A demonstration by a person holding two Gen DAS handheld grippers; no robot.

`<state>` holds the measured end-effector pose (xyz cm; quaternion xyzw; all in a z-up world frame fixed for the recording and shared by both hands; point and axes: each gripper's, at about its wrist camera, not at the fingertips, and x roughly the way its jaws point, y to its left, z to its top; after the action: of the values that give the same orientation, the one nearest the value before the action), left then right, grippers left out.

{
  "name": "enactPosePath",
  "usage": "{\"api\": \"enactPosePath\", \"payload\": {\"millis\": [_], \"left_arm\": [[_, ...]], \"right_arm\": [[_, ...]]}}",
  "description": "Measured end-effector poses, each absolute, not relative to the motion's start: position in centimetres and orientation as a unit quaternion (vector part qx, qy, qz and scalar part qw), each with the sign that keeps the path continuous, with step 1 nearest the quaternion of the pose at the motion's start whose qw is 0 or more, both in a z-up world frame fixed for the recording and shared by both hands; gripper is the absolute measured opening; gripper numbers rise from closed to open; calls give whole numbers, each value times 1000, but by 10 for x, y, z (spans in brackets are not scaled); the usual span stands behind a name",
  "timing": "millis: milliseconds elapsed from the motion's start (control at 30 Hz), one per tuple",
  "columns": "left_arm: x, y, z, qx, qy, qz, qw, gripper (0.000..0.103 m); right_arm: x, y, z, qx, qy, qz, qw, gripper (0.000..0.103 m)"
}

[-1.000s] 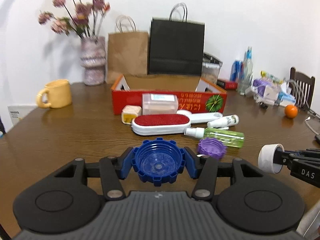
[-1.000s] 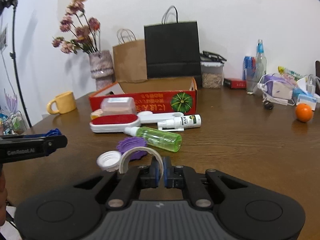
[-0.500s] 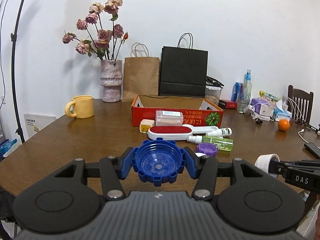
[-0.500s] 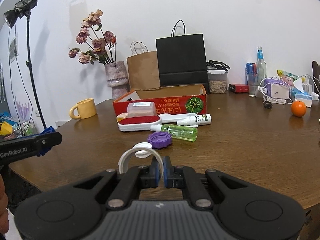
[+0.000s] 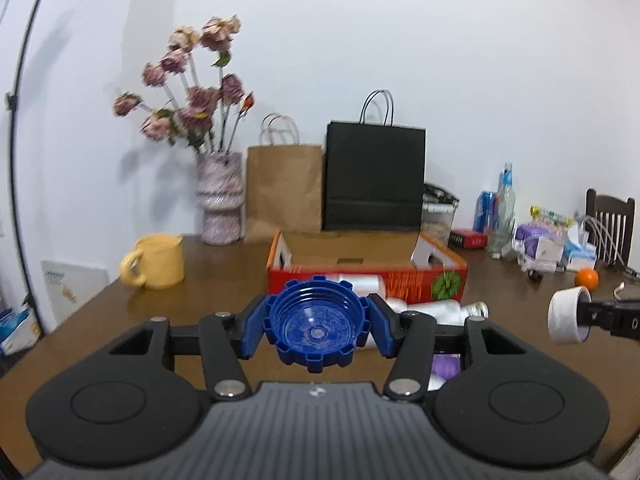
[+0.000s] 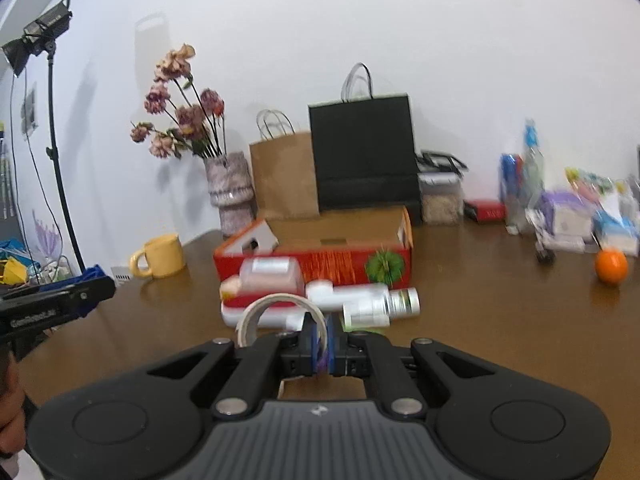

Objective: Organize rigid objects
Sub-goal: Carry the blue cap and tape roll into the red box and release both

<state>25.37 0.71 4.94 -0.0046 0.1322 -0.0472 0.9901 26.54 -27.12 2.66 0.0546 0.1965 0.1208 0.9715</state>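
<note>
My left gripper is shut on a blue ridged lid and holds it above the table, in front of the open red cardboard box. My right gripper is shut on the rim of a white tape ring, also held in the air; the ring shows in the left wrist view. Below lie a red-and-white lint brush, white bottles, a clear plastic case and a purple lid.
A yellow mug stands at the left. A vase of dried flowers, a brown bag and a black bag stand behind the box. Bottles, clutter and an orange are at the right. A light stand is off the table.
Both grippers have risen from the table and moved toward the box, each keeping its object. The table items now sit lower in both views.
</note>
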Motion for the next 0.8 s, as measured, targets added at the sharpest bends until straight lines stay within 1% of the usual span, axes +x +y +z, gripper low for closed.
{"api": "enactPosePath", "payload": {"millis": [133, 267, 467, 600, 800], "left_arm": [[320, 13, 81, -3, 123, -66, 990, 54], [392, 25, 109, -19, 128, -75, 989, 54], [517, 34, 122, -19, 187, -79, 979, 54], [599, 36, 111, -34, 257, -89, 962, 54], [705, 30, 58, -16, 368, -59, 928, 54]], "right_arm": [[329, -271, 62, 25, 186, 149, 971, 5], [408, -277, 93, 16, 209, 163, 964, 5], [539, -269, 119, -14, 276, 159, 948, 5], [632, -266, 106, -21, 347, 145, 926, 5], [739, -270, 49, -17, 437, 107, 893, 5]]}}
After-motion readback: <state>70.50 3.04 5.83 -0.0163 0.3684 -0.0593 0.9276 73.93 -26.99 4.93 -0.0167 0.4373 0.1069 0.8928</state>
